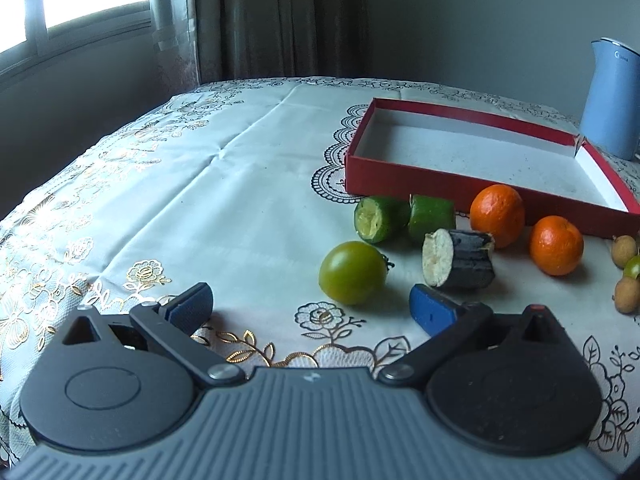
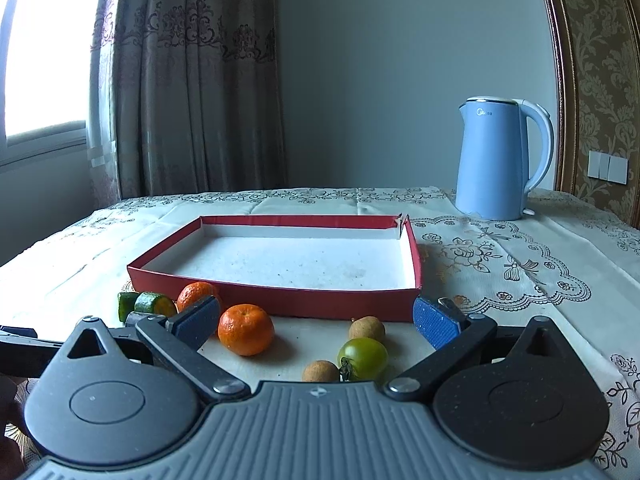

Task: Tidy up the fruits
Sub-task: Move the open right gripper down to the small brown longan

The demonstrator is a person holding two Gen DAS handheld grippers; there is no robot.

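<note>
A shallow red box point(image 1: 400, 178) with a white, empty inside lies on the table; it also shows in the right wrist view point(image 2: 280, 294). In front of it lie two green cut pieces point(image 1: 380, 218), a dark cut piece point(image 1: 460, 264), two tangerines point(image 1: 498, 214) point(image 1: 556, 244), a green tomato point(image 1: 352, 272) and small brown longans point(image 1: 624, 246). My left gripper point(image 1: 312, 304) is open and empty, just short of the green tomato. My right gripper point(image 2: 318, 320) is open and empty, over a tangerine point(image 2: 246, 330), a green tomato point(image 2: 364, 358) and two longans point(image 2: 366, 328).
A light blue electric kettle point(image 2: 496, 160) stands at the table's back right, behind the box. The table has a white lace cloth point(image 1: 200, 200) with gold flowers. Curtains and a window are behind the table at the left.
</note>
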